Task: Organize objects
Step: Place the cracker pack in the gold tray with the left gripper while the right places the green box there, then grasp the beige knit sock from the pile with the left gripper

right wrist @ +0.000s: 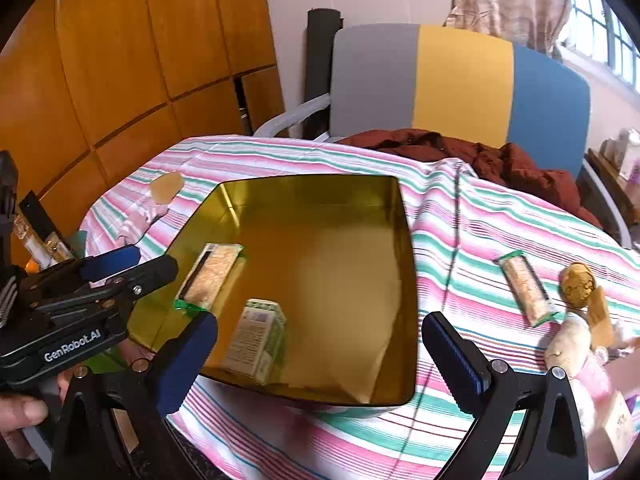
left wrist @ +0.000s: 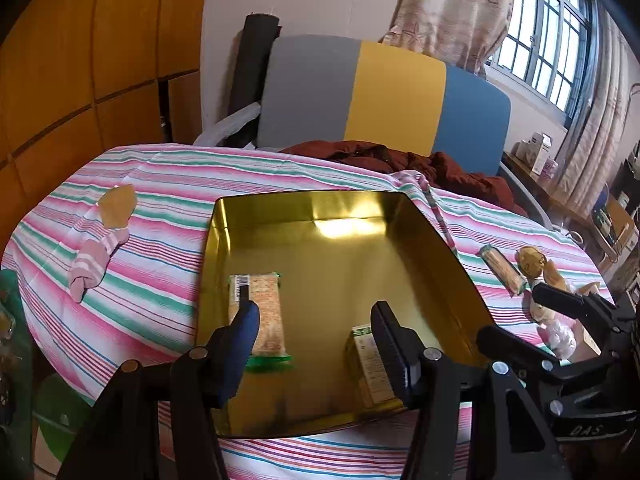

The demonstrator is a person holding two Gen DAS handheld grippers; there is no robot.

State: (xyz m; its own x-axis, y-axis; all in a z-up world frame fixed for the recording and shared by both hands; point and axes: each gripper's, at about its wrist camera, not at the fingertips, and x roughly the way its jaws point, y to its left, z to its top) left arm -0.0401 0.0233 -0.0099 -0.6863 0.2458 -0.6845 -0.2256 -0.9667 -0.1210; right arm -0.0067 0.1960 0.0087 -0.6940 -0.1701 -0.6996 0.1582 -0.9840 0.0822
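Observation:
A gold metal tin (left wrist: 344, 240) (right wrist: 320, 216) sits open on the striped tablecloth. Inside lie a green-edged cracker packet (left wrist: 258, 316) (right wrist: 210, 274) and a small green-and-white box (left wrist: 370, 364) (right wrist: 258, 338). My left gripper (left wrist: 316, 320) is open and empty over the tin's near edge. My right gripper (right wrist: 320, 340) is open and empty over the tin's near right side; it also shows in the left wrist view (left wrist: 560, 300). Another cracker packet (left wrist: 502, 268) (right wrist: 524, 286), a round cookie (left wrist: 530, 262) (right wrist: 578, 282) and other wrapped snacks (right wrist: 572, 344) lie right of the tin.
A pink striped sock (left wrist: 96, 256) and a tan wrapped snack (left wrist: 116, 204) (right wrist: 166, 188) lie left of the tin. A dark red garment (left wrist: 420, 164) (right wrist: 460, 148) lies at the table's far side before a grey, yellow and blue chair (left wrist: 384, 96). Wooden cabinets (left wrist: 80, 80) stand left.

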